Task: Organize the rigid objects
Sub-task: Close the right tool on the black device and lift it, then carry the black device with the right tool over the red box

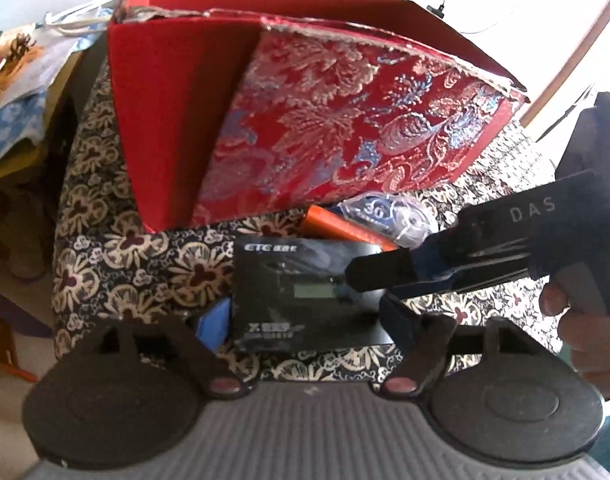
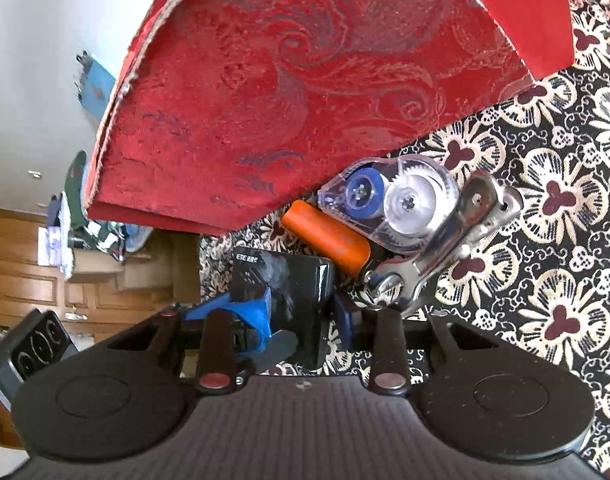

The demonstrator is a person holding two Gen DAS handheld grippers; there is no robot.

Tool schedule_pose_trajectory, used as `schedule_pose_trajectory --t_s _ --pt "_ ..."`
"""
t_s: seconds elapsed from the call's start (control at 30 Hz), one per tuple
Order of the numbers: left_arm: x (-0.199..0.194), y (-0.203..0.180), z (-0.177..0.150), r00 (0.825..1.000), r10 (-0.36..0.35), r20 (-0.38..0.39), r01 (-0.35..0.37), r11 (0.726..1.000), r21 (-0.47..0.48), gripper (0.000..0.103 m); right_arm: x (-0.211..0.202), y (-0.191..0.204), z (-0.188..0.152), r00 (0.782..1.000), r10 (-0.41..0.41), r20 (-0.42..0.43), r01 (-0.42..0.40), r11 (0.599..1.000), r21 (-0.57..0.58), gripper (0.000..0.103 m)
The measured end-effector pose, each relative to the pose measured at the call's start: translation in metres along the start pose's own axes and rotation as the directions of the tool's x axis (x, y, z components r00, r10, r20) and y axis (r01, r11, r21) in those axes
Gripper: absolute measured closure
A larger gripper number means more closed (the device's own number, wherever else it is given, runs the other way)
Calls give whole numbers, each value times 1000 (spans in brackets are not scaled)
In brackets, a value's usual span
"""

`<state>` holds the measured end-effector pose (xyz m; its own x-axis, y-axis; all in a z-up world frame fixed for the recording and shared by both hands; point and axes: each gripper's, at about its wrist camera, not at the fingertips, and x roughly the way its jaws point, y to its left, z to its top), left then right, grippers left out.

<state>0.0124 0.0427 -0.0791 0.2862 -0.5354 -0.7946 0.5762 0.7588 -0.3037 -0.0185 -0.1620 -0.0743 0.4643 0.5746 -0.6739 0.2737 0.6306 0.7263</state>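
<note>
A black ETC box (image 1: 305, 292) lies on the patterned cloth in front of a big red brocade box (image 1: 325, 120). My left gripper (image 1: 301, 320) sits low over the black box, its blue-padded fingers (image 1: 215, 320) spread to either side of it. My right gripper (image 1: 369, 280) comes in from the right, its two fingers close together over the box's right part. In the right wrist view the black box (image 2: 293, 292) stands between my right gripper's (image 2: 305, 320) blue fingers (image 2: 253, 312). An orange cylinder (image 2: 329, 236), a clear tape dispenser (image 2: 393, 200) and a shiny metal tool (image 2: 457, 236) lie behind it.
The red brocade box (image 2: 305, 80) looms close above the small objects. The table is covered by a black and cream flower cloth (image 1: 117, 232). Papers and cloths (image 1: 21, 80) lie off the table's left. Wooden cabinets (image 2: 45, 280) stand at the left in the right wrist view.
</note>
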Motion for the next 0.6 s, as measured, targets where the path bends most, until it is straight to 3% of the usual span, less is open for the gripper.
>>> schedule_pose_trajectory --t_s 0.1,0.23,0.6 --pt "-4 -1 -2 1000 9 10 -9 999 -34 33 -6 -5 0 1000 13 4 -13 1000 -12 86" --pt "-12 -8 -5 1000 20 19 -19 999 -33 56 -14 -3 -5 1000 -11 21 13 997 -81 87" --pt "-51 -39 -3 994 35 106 -37 999 14 57 -50 11 -12 998 24 65 -10 976 -218 89"
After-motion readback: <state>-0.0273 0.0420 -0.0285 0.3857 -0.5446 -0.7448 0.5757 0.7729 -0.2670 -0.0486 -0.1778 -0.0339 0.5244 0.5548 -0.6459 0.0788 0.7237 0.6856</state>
